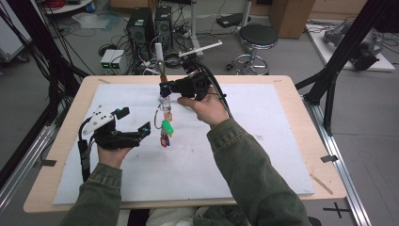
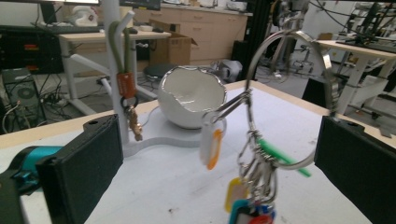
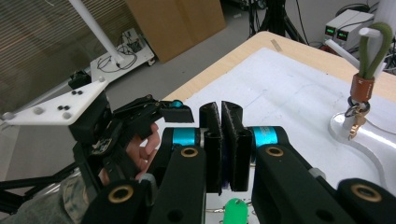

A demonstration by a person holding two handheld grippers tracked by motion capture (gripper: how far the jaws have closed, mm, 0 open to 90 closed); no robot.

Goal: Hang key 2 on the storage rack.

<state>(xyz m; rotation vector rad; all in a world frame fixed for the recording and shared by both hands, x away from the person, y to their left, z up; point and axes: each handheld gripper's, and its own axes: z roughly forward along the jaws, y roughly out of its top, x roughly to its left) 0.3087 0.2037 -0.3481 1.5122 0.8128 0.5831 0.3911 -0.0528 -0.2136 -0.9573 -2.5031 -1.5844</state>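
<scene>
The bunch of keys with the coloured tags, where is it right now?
The key bunch hangs in mid-table in the high view, clamped in the right gripper, just right of the open left gripper, near the white stand.

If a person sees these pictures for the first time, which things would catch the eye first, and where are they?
First comes the big metal key ring with its bunch of coloured tags, hanging in the air over the middle of the white mat from the shut right tool. The left tool waits open at the mat's left side, pointing toward the bunch. Behind the ring, at the far edge, a white bowl shaped like a cracked eggshell sits beside a post carrying a green loop.
</scene>
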